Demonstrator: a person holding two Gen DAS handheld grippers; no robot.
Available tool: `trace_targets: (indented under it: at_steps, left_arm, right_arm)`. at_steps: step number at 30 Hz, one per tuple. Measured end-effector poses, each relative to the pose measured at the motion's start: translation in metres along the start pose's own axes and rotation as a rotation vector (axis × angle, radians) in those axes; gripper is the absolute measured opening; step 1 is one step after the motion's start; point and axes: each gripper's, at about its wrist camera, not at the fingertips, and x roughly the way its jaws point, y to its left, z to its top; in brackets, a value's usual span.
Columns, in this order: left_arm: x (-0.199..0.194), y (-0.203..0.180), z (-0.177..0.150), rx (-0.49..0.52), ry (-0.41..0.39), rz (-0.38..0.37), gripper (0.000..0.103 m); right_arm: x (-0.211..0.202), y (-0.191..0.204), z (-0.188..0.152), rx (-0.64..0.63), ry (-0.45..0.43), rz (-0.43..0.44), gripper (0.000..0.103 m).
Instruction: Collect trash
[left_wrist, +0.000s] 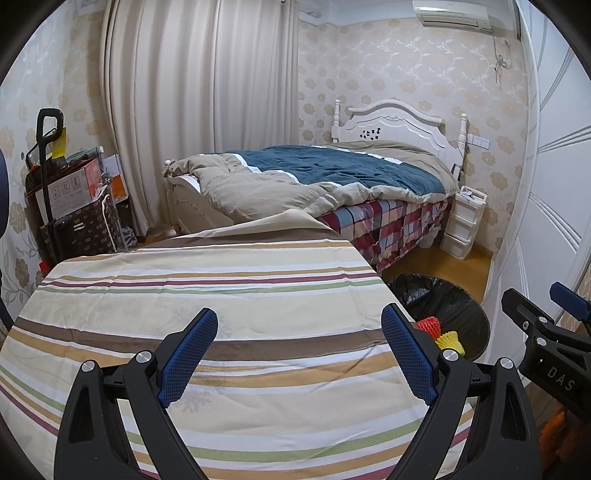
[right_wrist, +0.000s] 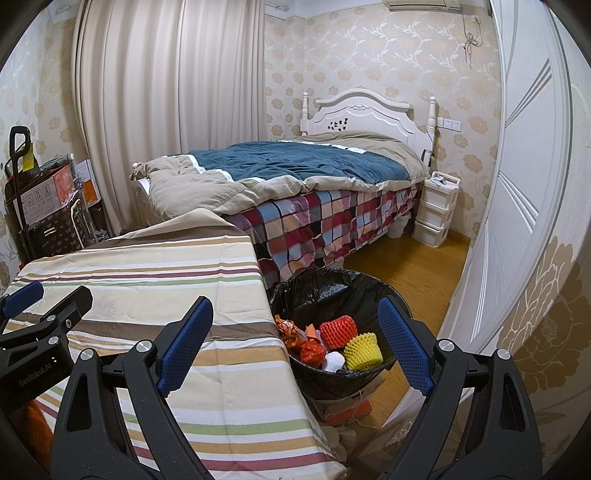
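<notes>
A trash bin (right_wrist: 314, 291) lined with a black bag stands on the floor right of the striped table (right_wrist: 166, 266). In it lie a red foam net (right_wrist: 338, 332), a yellow foam net (right_wrist: 364, 350), crumpled red and orange wrappers (right_wrist: 312, 350) and a white scrap (right_wrist: 334, 360). My right gripper (right_wrist: 295, 343) is open and empty, hovering over the table's right edge and the bin. My left gripper (left_wrist: 299, 354) is open and empty above the striped tablecloth (left_wrist: 221, 295). The bin (left_wrist: 454, 306) shows at the right in the left wrist view, with the nets (left_wrist: 448, 339) inside.
A bed (right_wrist: 295, 173) with a plaid sheet stands behind the table. A white drawer unit (right_wrist: 436, 210) sits beside it. Boxes and a black trolley (right_wrist: 40, 206) stand at the left wall. A white wardrobe door (right_wrist: 517, 184) is on the right. Wood floor (right_wrist: 413, 266) lies between.
</notes>
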Motion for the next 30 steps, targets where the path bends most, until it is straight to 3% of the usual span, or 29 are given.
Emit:
trace_targets:
  at_steps: [30]
  left_arm:
    - [-0.0043,0.0028,0.0036,0.035,-0.034,0.018,0.09]
  right_arm:
    - [-0.0006,0.0004,-0.0012,-0.002,0.003,0.002,0.089]
